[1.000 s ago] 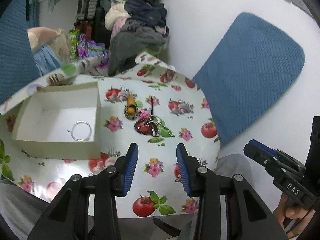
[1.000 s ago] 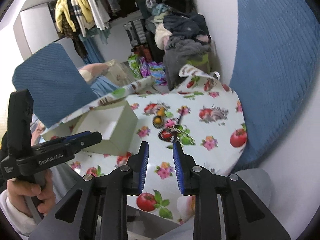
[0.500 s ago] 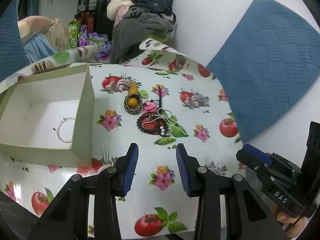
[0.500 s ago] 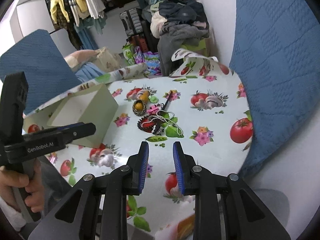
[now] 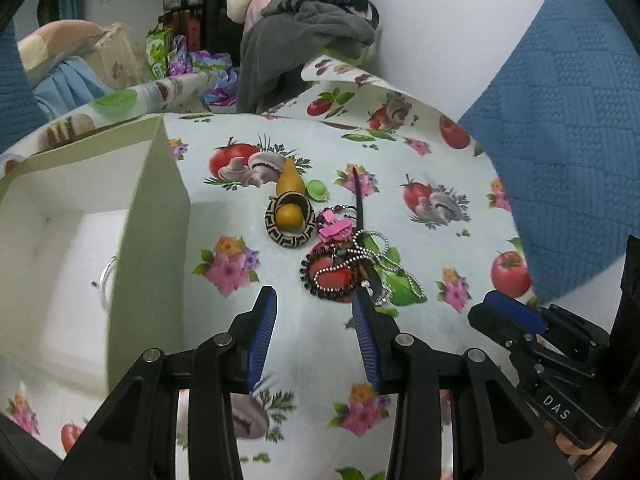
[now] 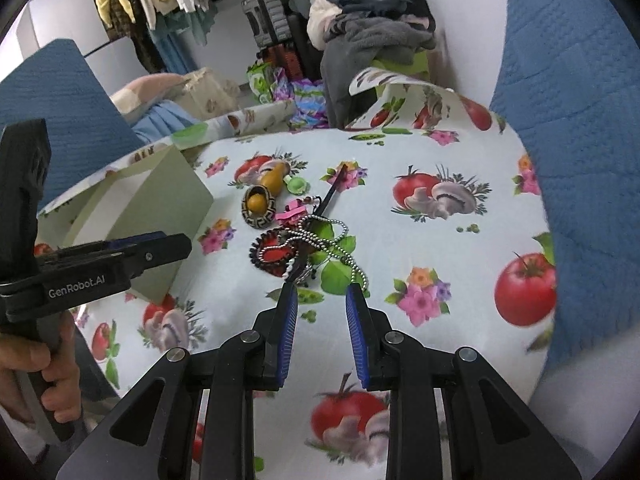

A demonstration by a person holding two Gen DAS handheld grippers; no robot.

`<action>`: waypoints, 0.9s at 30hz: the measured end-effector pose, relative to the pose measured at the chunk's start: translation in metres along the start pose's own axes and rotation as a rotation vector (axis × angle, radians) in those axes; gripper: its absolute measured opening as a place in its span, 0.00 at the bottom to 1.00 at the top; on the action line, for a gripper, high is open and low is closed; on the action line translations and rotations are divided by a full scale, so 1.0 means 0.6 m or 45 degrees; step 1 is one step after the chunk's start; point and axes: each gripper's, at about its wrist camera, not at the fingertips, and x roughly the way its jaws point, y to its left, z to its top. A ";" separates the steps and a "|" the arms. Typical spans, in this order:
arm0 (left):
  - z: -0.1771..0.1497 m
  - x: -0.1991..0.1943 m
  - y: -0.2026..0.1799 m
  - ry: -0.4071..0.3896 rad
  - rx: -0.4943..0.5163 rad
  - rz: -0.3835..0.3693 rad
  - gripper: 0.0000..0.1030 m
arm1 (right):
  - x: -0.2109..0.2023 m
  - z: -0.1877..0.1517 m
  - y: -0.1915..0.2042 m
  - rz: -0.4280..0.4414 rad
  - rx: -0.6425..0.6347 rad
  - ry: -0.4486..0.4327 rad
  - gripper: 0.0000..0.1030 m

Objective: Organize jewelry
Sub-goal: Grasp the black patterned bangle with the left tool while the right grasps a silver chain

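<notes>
A heap of jewelry lies mid-table: a black beaded bracelet, a silver ball chain, a pink clip, a black stick and a patterned bangle around an orange gourd-shaped piece. The heap also shows in the right wrist view. A white open box at the left holds a silver ring, partly hidden by its wall. My left gripper is open and empty just short of the bracelet. My right gripper is open and empty just short of the chain.
The table wears a cloth printed with tomatoes and flowers. A blue cushion leans at the right against the wall. Piled clothes and bags stand behind the table. The box also shows in the right wrist view.
Both grippers have moved forward and down toward the jewelry heap, which now looks larger and closer. Both stay open. The jewelry and box have not moved.
</notes>
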 end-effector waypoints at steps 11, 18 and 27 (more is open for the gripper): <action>0.023 0.085 0.022 0.074 -0.030 0.042 0.37 | 0.102 0.031 -0.028 -0.002 -0.028 0.124 0.26; 0.031 0.118 0.027 0.104 -0.036 0.065 0.37 | 0.149 0.044 -0.034 -0.003 -0.059 0.171 0.27; 0.038 0.136 0.048 0.099 -0.070 0.118 0.40 | 0.189 0.048 -0.015 -0.021 -0.186 0.216 0.27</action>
